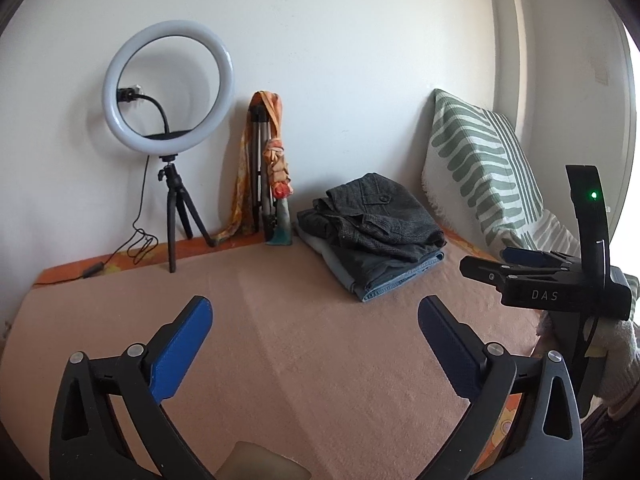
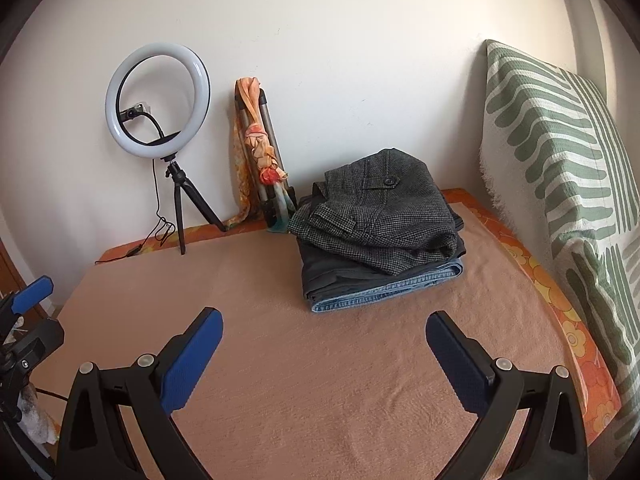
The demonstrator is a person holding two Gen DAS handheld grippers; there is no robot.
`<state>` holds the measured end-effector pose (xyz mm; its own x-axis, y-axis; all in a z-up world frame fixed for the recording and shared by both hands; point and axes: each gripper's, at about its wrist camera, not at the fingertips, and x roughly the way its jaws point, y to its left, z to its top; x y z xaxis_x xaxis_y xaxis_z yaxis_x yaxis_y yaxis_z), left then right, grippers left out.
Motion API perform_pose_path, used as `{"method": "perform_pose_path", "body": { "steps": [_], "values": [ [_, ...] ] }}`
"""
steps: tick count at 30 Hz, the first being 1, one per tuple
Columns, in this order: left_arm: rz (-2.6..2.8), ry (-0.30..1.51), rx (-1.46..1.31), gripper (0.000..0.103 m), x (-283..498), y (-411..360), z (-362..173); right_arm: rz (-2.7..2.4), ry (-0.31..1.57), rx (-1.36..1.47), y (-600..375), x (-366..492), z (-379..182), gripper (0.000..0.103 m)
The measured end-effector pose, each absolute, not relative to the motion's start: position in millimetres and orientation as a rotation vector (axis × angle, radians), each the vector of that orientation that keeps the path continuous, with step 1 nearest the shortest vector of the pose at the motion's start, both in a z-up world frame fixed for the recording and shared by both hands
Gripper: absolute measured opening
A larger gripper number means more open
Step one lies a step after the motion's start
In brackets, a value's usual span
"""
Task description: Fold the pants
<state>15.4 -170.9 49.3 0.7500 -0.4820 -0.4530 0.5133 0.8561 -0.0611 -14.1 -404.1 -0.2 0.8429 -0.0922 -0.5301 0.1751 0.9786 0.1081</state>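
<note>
Partly hidden beneath grey pants (image 2: 380, 216), folded jeans (image 2: 384, 290) show only edges, centre frame. Left gripper (image 1: 316, 344) and right gripper (image 2: 324, 354) gape empty; "DAS" marks the right gripper.

Soft, even daylight enters from the right, a lit ring light (image 1: 168, 87) glows without glare, and fisheye bending darkens the sharp frames' corners.

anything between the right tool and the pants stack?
Nothing visible. Only bare peach blanket lies between the open right tool and the stack of folded pants, grey houndstooth pair on top.
</note>
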Motion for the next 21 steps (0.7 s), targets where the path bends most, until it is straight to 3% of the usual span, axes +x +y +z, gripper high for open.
{"method": "perform_pose_path", "body": {
  "steps": [21],
  "values": [
    [-0.495, 0.455, 0.144, 0.102, 3, -172, 40, -0.169, 0.497, 0.074, -385, -29, -4, 0.103]
  ]
}}
